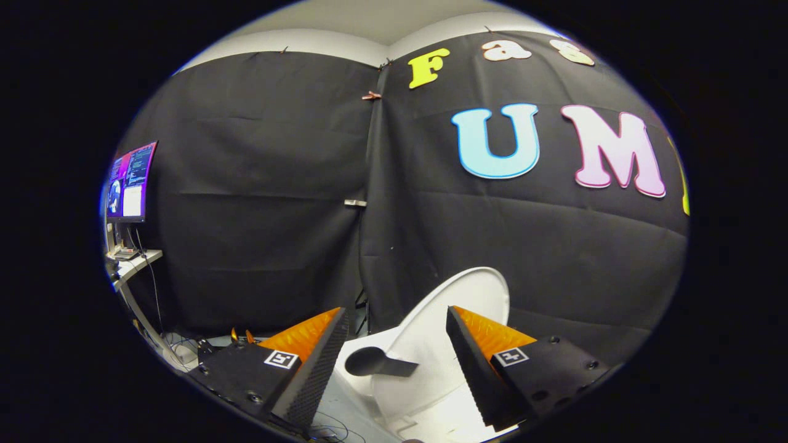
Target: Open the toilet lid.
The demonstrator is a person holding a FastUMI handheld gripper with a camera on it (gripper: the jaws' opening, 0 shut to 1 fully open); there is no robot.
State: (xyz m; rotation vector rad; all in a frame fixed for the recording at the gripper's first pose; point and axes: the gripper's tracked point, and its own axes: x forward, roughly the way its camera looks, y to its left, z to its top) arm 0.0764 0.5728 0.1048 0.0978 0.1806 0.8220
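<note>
Toilet lid raised, just ahead of gripper, between spread fingers, leaning toward 1 o'clock; dark handle tab on lid's near face; monitor on desk at 10 o'clock, well apart.

My two black fingers carry matt, finely dimpled rubbery pads with ribbed orange plastic backs. The raised white toilet lid looks smooth, glossy plastic. Behind hangs matt, creased black cloth wall.
</note>
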